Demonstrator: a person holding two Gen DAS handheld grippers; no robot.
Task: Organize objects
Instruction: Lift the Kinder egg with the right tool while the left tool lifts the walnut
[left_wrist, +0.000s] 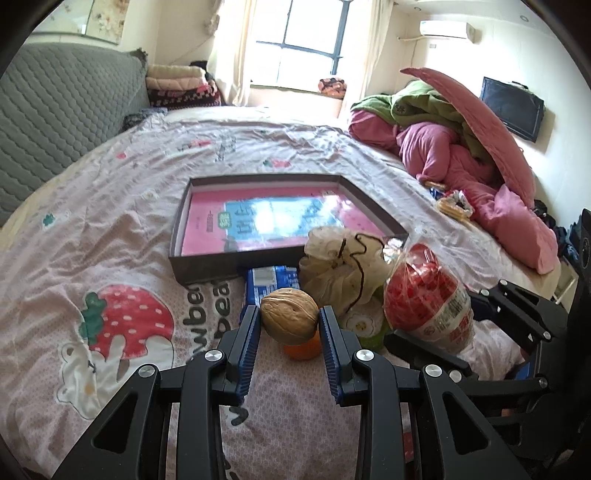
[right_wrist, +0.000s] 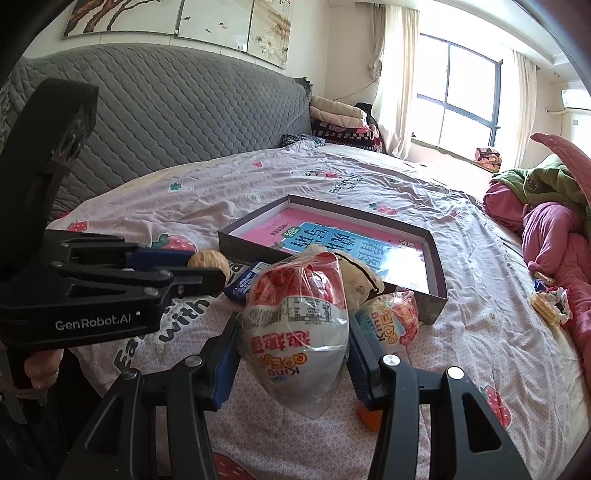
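Note:
My left gripper (left_wrist: 289, 319) is shut on a brown walnut (left_wrist: 289, 315) and holds it above the bedsheet; the walnut also shows in the right wrist view (right_wrist: 208, 263). My right gripper (right_wrist: 293, 345) is shut on a red-and-white egg-shaped toy in clear wrap (right_wrist: 295, 328), which the left wrist view shows too (left_wrist: 428, 295). A shallow dark box (left_wrist: 207, 266) with a pink book (left_wrist: 266, 221) inside lies just beyond both grippers. An orange object (left_wrist: 301, 349) sits under the walnut.
A cream drawstring pouch (left_wrist: 343, 266), a blue packet (left_wrist: 271, 282) and a second wrapped egg toy (right_wrist: 391, 321) lie at the box's near edge. Pink and green bedding (left_wrist: 461, 147) is piled at the right. A grey quilted headboard (right_wrist: 166, 122) stands at the left.

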